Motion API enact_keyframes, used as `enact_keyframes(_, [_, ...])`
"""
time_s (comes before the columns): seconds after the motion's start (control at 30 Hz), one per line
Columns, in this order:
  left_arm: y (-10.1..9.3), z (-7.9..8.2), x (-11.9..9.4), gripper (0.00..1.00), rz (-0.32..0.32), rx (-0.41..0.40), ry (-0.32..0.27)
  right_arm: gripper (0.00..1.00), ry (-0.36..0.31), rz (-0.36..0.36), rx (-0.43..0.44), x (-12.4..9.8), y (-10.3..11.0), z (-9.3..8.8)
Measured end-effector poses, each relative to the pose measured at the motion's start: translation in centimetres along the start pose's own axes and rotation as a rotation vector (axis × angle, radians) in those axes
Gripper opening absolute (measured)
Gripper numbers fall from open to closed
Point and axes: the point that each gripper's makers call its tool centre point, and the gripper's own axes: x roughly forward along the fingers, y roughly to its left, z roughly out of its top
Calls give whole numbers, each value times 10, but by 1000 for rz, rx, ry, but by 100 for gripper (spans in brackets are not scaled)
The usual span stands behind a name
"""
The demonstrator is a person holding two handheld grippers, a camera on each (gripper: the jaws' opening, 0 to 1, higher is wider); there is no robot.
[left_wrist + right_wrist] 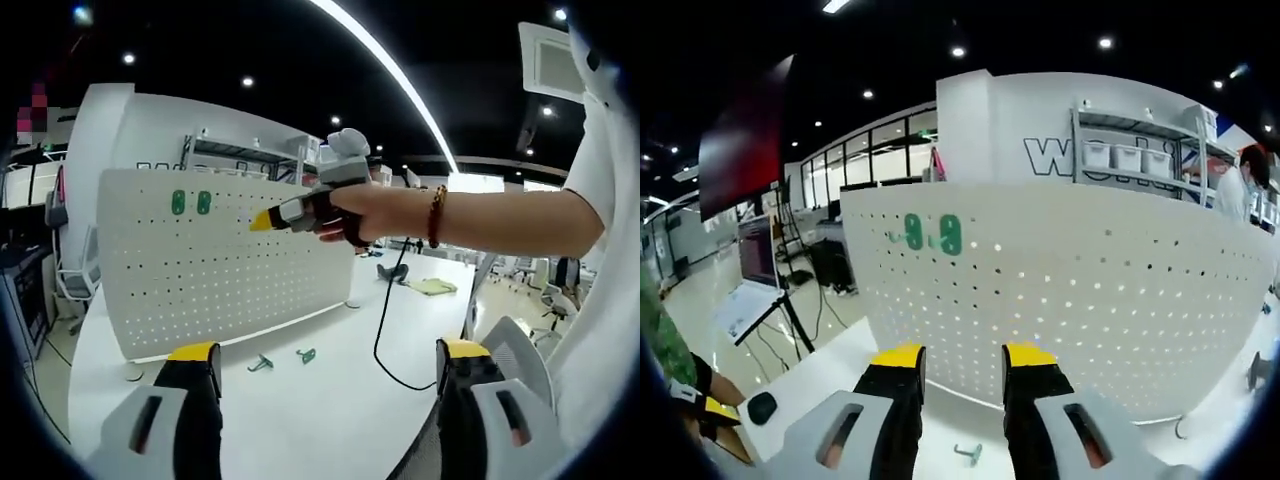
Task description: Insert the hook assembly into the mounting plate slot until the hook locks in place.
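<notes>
Left gripper view: your left tool (328, 372) gapes wide, empty; take a light, stiff green hook (306, 354) by its shank.

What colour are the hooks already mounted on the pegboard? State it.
Green hooks on the white pegboard; right gripper view.

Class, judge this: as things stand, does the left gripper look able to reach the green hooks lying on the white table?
Probably yes: the left gripper is open, and bare table lies between it and the green hooks.

White pegboard (210, 265) dotted with holes, green hooks (932, 234), white table (330, 400), yellow-tipped black left gripper (328, 365)
</notes>
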Motion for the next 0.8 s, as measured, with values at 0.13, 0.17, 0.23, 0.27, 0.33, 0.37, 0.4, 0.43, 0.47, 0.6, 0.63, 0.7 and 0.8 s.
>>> enact_keyframes(0.13, [-4, 0, 5, 91, -5, 7, 7, 30, 12, -1, 5, -4, -9, -12])
enact_keyframes(0.17, [-5, 0, 7, 91, -7, 10, 12, 30, 15, -2, 19, -6, -12, -16])
enact_keyframes(0.23, [-6, 0, 10, 91, -8, 12, 15, 30, 20, -5, 25, -8, -15, -24])
enact_keyframes(0.27, [-6, 0, 11, 91, -10, 11, 17, 30, 27, -6, 29, -8, -16, -27])
enact_keyframes(0.33, [-8, -1, 15, 91, -12, 15, 31, 30, 37, -4, 35, -8, -20, -35])
enact_keyframes(0.37, [-9, -2, 16, 91, -13, 17, 34, 30, 44, -1, 41, -8, -21, -40])
enact_keyframes(0.4, [-10, -2, 17, 91, -15, 17, 36, 30, 50, 2, 45, -8, -21, -43])
enact_keyframes(0.43, [-11, -2, 19, 91, -20, 15, 41, 30, 56, 4, 50, -8, -22, -47])
enact_keyframes(0.47, [-11, -3, 20, 91, -21, 16, 42, 30, 60, 2, 50, -7, -22, -52])
enact_keyframes(0.6, [-12, -5, 23, 91, -23, 14, 56, 30, 89, 12, 66, -6, -21, -67])
enact_keyframes(0.63, [-12, -5, 23, 91, -25, 11, 57, 30, 93, 12, 66, -5, -22, -70])
enact_keyframes(0.7, [-12, -7, 24, 91, -26, 9, 64, 30, 106, 12, 73, -2, -24, -76])
enact_keyframes(0.8, [-9, -8, 24, 91, -25, 6, 72, 30, 130, 16, 83, 2, -22, -88])
